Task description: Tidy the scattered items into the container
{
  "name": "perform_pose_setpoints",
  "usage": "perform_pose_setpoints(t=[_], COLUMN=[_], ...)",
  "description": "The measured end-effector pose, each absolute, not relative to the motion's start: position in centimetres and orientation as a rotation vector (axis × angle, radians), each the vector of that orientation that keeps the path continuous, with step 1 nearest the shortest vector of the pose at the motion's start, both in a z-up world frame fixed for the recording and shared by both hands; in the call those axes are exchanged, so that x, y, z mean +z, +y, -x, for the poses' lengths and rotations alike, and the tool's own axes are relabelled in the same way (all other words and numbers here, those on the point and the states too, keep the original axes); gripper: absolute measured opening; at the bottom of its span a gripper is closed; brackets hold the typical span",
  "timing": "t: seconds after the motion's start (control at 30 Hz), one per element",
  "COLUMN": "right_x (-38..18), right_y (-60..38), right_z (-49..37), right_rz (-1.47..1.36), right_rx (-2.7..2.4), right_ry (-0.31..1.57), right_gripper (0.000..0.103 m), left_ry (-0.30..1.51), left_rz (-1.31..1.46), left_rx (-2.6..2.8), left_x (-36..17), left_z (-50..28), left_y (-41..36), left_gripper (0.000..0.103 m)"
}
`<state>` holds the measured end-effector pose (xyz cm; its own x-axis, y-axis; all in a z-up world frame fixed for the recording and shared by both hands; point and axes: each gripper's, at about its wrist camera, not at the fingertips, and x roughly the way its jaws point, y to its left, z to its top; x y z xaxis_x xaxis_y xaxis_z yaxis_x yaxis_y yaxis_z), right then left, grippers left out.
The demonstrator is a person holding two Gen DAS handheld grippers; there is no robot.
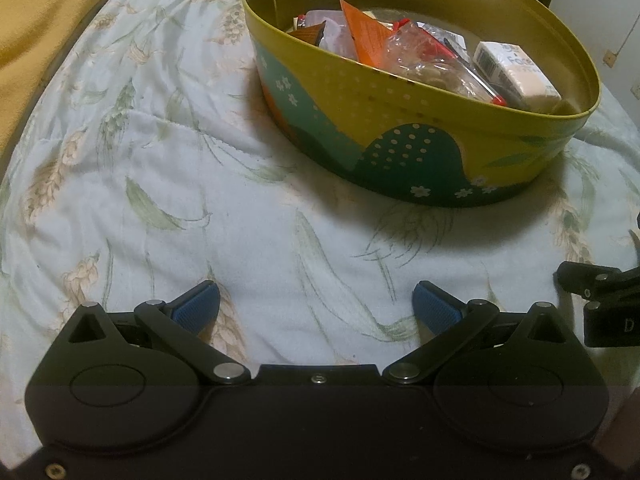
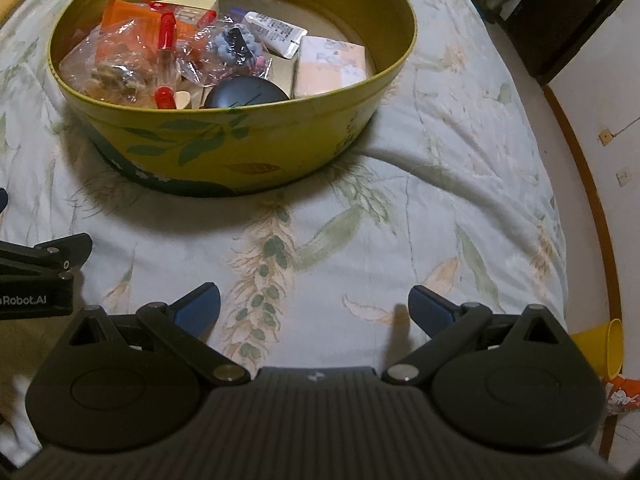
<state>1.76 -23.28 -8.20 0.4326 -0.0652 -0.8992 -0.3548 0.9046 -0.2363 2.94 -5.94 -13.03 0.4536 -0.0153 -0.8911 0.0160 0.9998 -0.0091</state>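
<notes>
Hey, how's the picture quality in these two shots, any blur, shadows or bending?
Left wrist: dim and soft, fisheye curves the quilt, tin casts a faint near-side shadow. Right wrist: same bending, a darker shadow under the tin, background corners murky.

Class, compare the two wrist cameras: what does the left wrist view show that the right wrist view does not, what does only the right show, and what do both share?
Only the left wrist view: a mustard-yellow blanket at the bed's far left, and the tin's teal dotted hill pattern.

Only the right wrist view: a round black compact inside the tin, a white sachet, a yellow cup beyond the bed edge, and a dark cabinet.

Both: the yellow tin filled with items, the floral quilt, and an open, empty claw, left claw and right claw.
</notes>
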Motion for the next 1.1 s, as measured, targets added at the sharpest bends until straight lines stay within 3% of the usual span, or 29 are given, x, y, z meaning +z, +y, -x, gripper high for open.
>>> perform_pose_setpoints(t=[1.1], right_x=[-8.92], right_y=[-23.21], right_z=[-1.76], right_rz=[0.41], right_rx=[0.193], right_ry=[1.136], right_gripper=[0.103], left_ry=[1.073], left_rz=[-0.008], left_rx=[-0.016], left_x=[-13.34], left_z=[-2.69], left_y=[-5.71], left_gripper=[0.103])
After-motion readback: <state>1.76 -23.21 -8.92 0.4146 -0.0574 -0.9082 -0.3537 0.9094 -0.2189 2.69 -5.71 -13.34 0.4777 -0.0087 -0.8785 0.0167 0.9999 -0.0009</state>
